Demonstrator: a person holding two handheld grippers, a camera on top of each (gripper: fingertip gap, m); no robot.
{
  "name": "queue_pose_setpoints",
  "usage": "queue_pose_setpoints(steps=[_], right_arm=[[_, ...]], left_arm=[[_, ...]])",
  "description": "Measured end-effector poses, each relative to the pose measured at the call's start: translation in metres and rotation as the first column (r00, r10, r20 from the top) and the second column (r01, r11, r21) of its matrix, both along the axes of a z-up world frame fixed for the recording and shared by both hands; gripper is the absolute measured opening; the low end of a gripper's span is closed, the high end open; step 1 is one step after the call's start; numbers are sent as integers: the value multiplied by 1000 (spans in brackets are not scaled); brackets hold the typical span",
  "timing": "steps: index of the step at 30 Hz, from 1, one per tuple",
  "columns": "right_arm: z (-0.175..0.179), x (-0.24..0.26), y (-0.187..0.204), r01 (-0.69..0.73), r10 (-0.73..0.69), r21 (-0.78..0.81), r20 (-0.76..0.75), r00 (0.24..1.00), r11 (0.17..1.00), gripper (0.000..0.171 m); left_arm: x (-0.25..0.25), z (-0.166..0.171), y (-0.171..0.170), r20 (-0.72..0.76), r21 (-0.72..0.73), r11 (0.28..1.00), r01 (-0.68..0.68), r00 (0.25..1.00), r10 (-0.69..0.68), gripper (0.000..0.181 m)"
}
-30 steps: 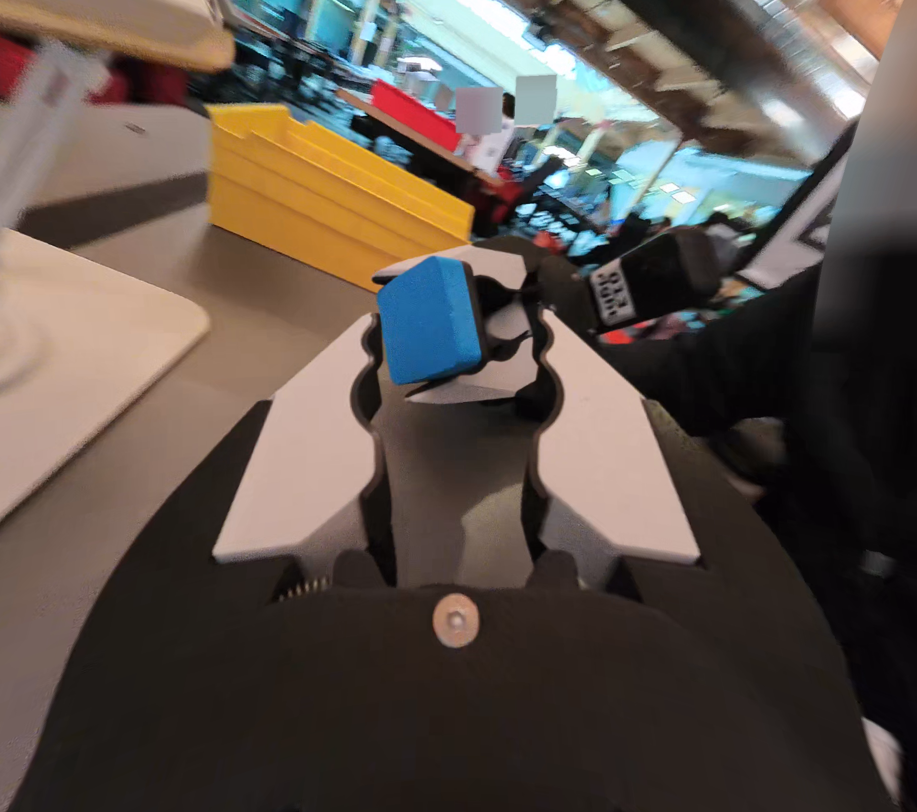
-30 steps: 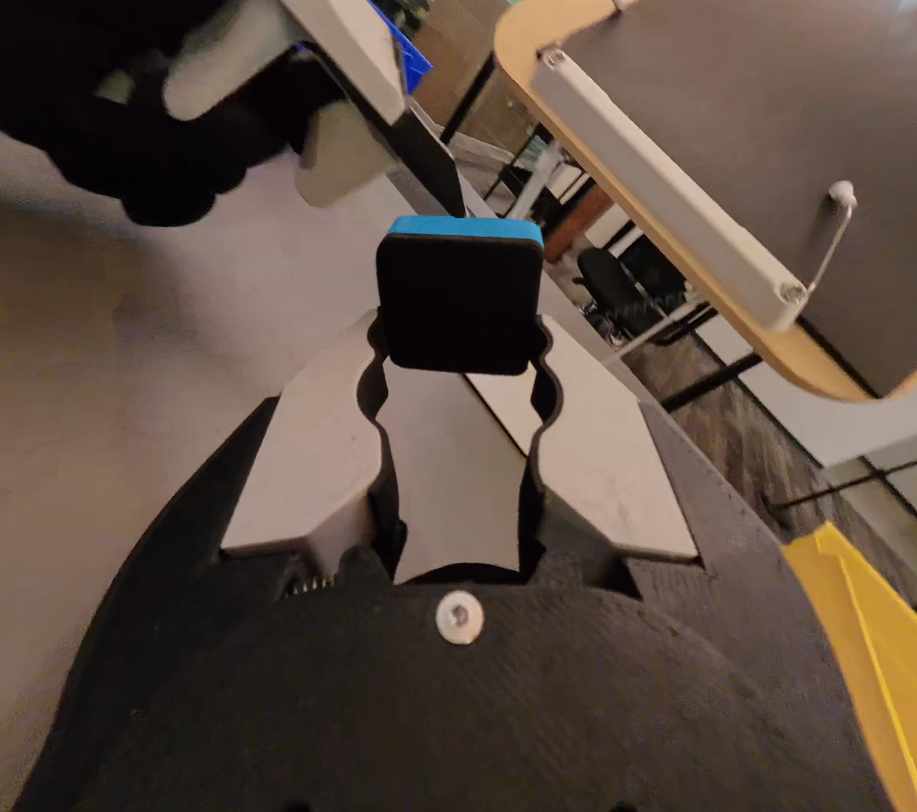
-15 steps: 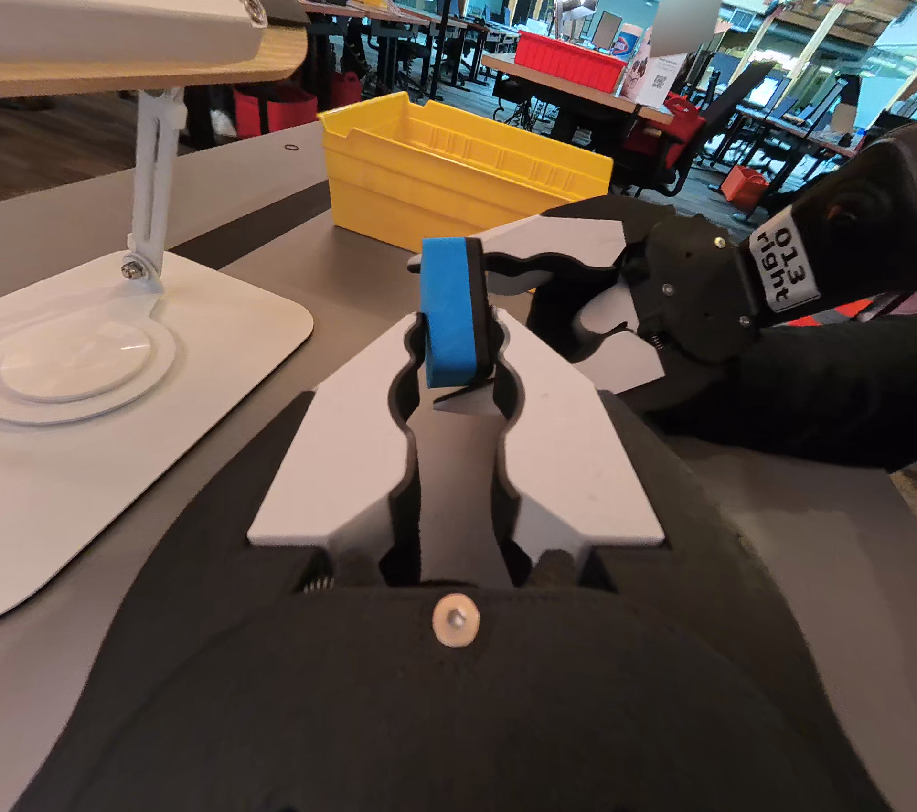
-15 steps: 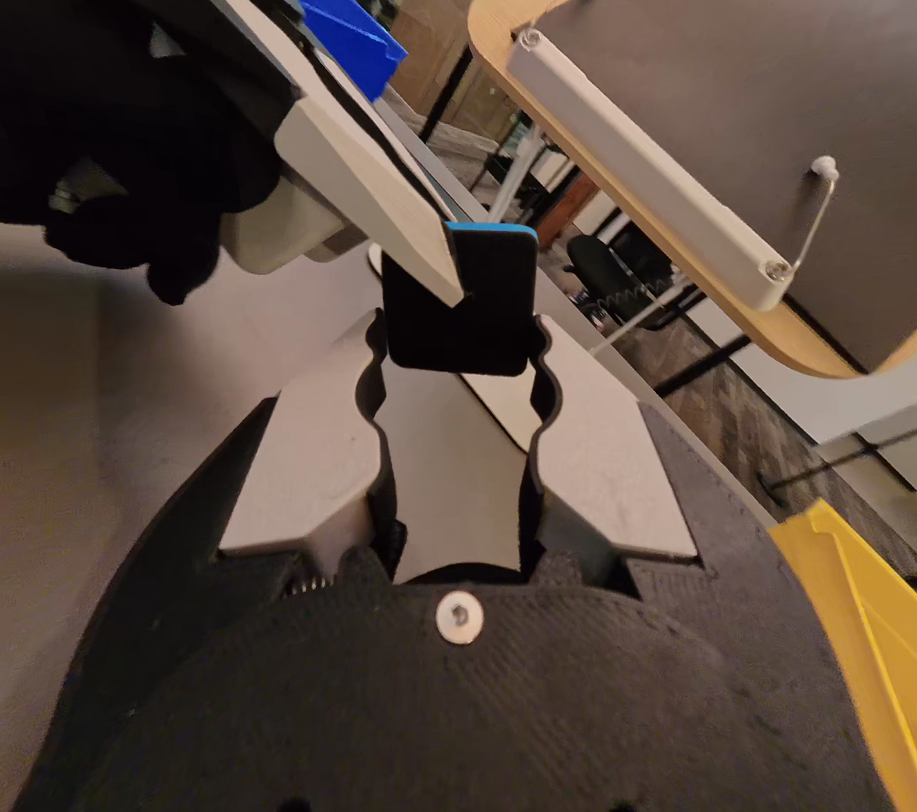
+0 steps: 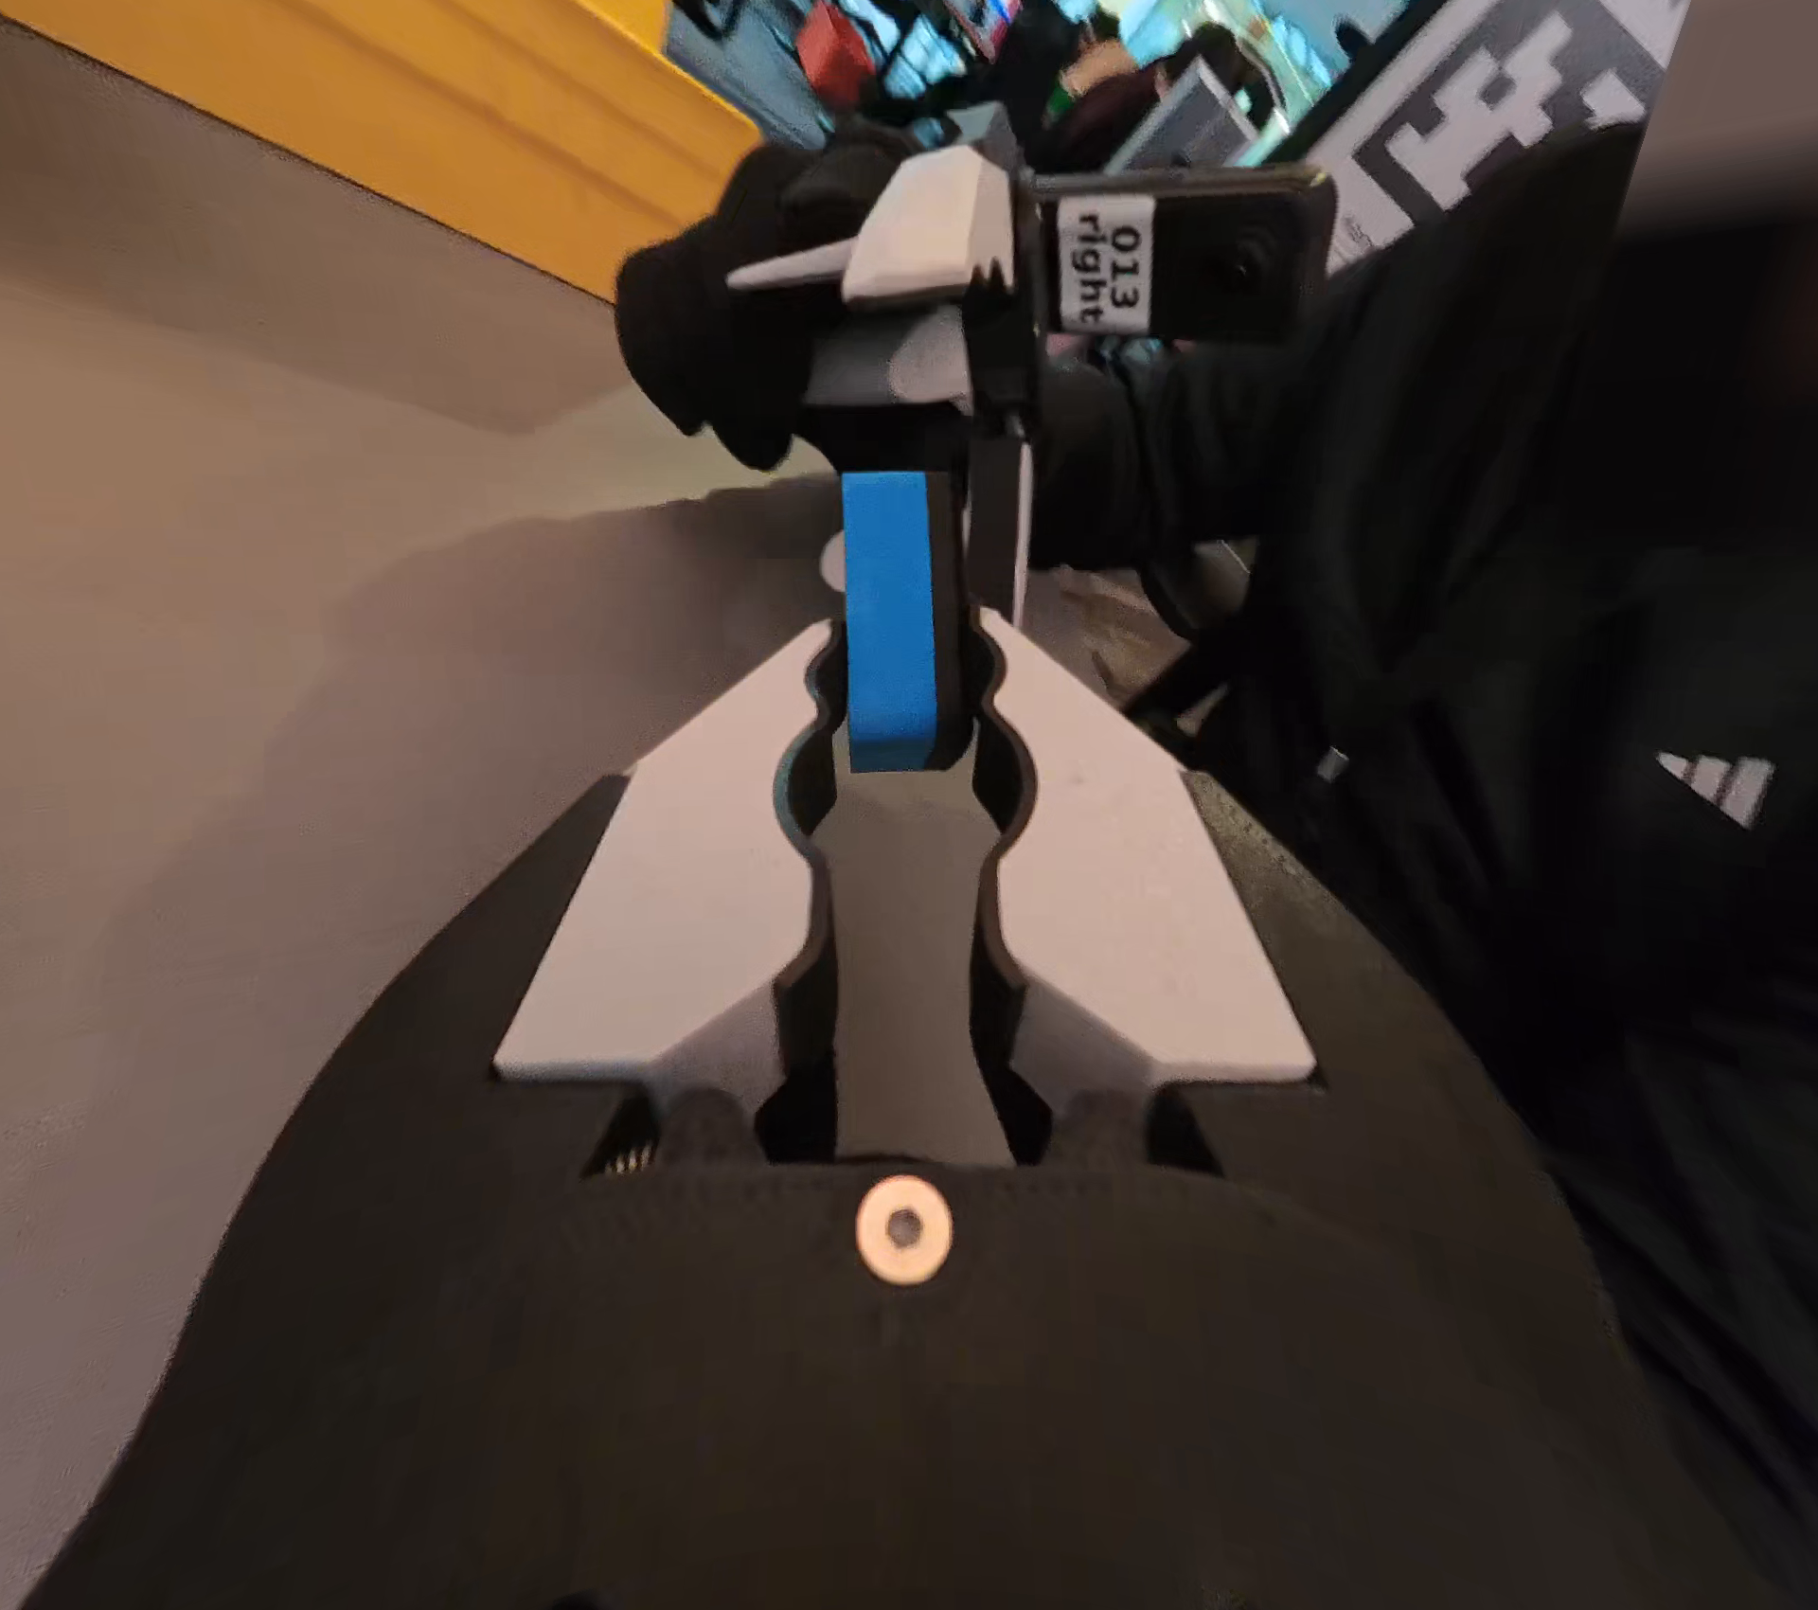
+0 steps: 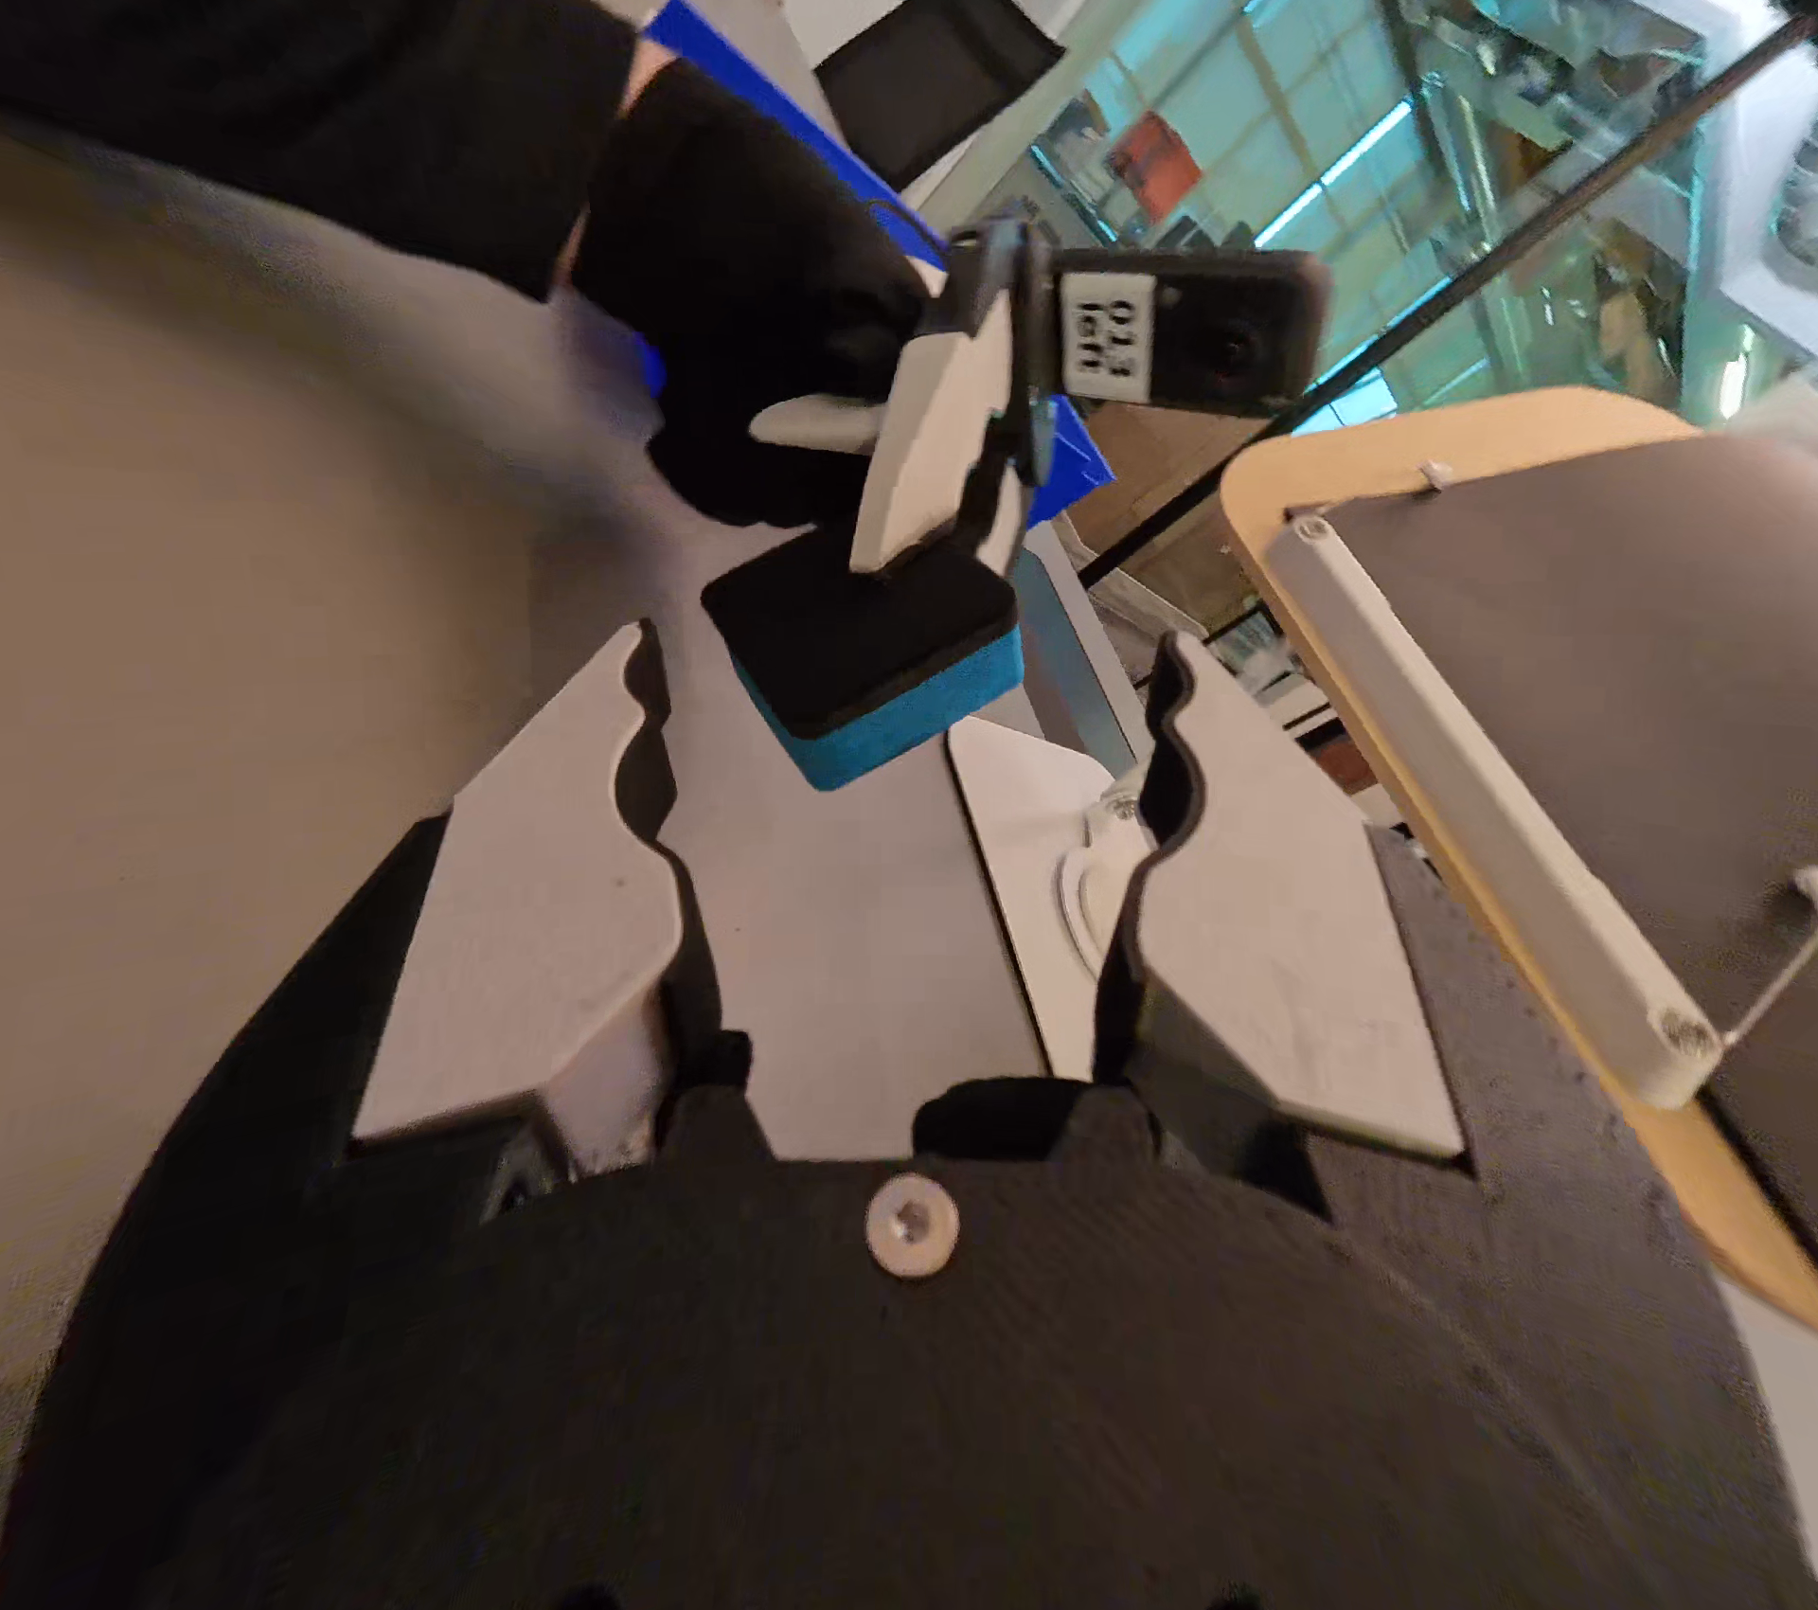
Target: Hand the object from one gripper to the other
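Blurring softens the far room in both views, and the black-gloved hands behind each tool hide most of the handles. The left tongs (image 5: 900, 658) are clamped on the small square foam block with a blue layer and a black layer (image 5: 890, 628), gripping it edge-on so only its blue side and a sliver of black show in the left wrist view; its top end is lost against the right tongs (image 5: 885, 421), whose tips cannot be made out there. In the right wrist view the right tongs (image 6: 905, 658) stand wide apart, with the block (image 6: 866, 658) hanging tilted between their tips and touching neither, pinched from above by the left tongs (image 6: 920, 549). Half a second ago the right tongs were closed on the block's black face while the left ones closed in; now the right ones have let go and only the left pair carries it. Below lies a plain grey surface (image 5: 295, 579), with a yellow plastic bin (image 5: 344, 18) at its far side, a white stand base (image 6: 1033, 825), a tan-edged board (image 6: 1476, 579), a blue bin (image 6: 748, 77) and large windows beyond.
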State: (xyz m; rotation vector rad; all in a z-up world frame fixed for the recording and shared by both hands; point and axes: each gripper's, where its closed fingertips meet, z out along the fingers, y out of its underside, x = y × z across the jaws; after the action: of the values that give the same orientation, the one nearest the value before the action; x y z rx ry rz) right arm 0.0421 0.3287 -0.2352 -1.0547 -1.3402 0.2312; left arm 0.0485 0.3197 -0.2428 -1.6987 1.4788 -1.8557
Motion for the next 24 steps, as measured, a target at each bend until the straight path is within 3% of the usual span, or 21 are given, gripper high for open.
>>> queue_pose_setpoints(steps=[2,9,12,14,17,24], right_arm=[[-6,-6,-6,-18,17,20,52,999,1000,100],[-9,-15,8,126,-131,92,55,990,988,112],[-9,-9,21,221,-230,128,58,971,967,101],[-8,-9,21,222,-228,114,45,972,968,96],[-4,-5,20,218,-224,122,35,974,968,74],[-3,0,24,239,-241,84,13,970,967,74]], left_arm=[[-2,0,-8,-23,9,998,60,998,-59,21],[11,14,10,93,-102,995,-16,995,26,21],[15,15,8,105,-113,994,-4,994,16,21],[17,15,3,102,-112,994,19,995,-8,21],[18,13,-3,93,-109,993,47,995,-36,21],[22,15,1,110,-116,993,24,994,-12,21]])
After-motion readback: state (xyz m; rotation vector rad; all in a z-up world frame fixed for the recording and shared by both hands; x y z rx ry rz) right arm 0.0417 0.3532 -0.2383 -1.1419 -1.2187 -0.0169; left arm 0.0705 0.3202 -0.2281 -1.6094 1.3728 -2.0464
